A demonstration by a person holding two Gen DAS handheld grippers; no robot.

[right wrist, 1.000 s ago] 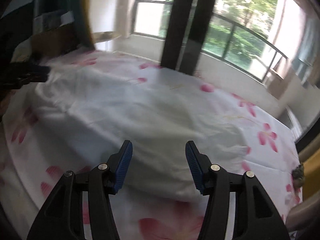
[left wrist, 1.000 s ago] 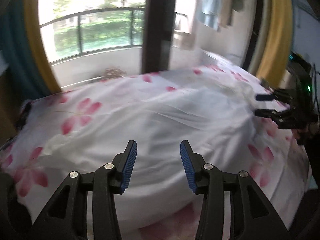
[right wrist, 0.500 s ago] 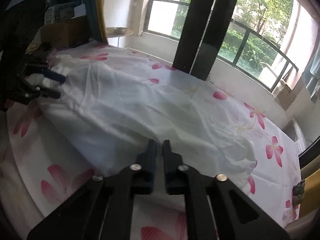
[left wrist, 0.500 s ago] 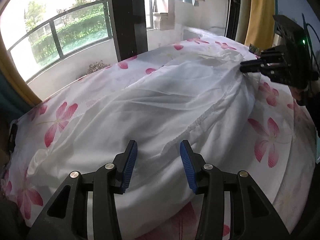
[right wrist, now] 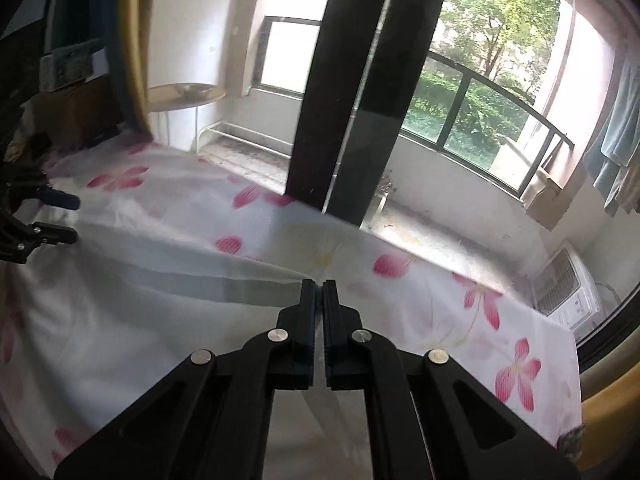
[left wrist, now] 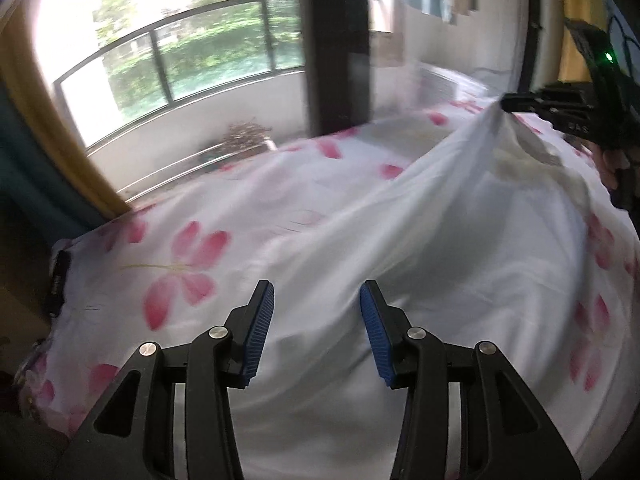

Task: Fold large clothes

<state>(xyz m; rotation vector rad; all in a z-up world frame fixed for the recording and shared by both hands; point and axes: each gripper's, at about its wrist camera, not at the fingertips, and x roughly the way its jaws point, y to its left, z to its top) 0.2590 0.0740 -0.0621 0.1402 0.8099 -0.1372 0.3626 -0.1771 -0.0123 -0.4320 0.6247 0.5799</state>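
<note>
A large thin white garment (left wrist: 440, 240) lies spread on a bed with a white, pink-flowered sheet (left wrist: 180, 256). My right gripper (right wrist: 319, 285) is shut on an edge of the garment (right wrist: 160, 280) and holds it lifted off the bed. It shows in the left wrist view (left wrist: 506, 103) at the upper right, with the cloth rising to it in a peak. My left gripper (left wrist: 316, 320) is open and empty, just above the garment's near part. It shows in the right wrist view (right wrist: 74, 218) at the far left, open.
The flowered sheet (right wrist: 460, 320) covers the bed up to a balcony door with a dark post (right wrist: 352, 100). A yellow curtain (left wrist: 52, 128) hangs at the left. A small round table (right wrist: 184, 94) stands by the far wall. An air-conditioner unit (right wrist: 564, 284) sits beyond the bed's right side.
My right gripper shut on the garment's edge and has lifted it up off the bed. My left gripper stayed open over the garment.
</note>
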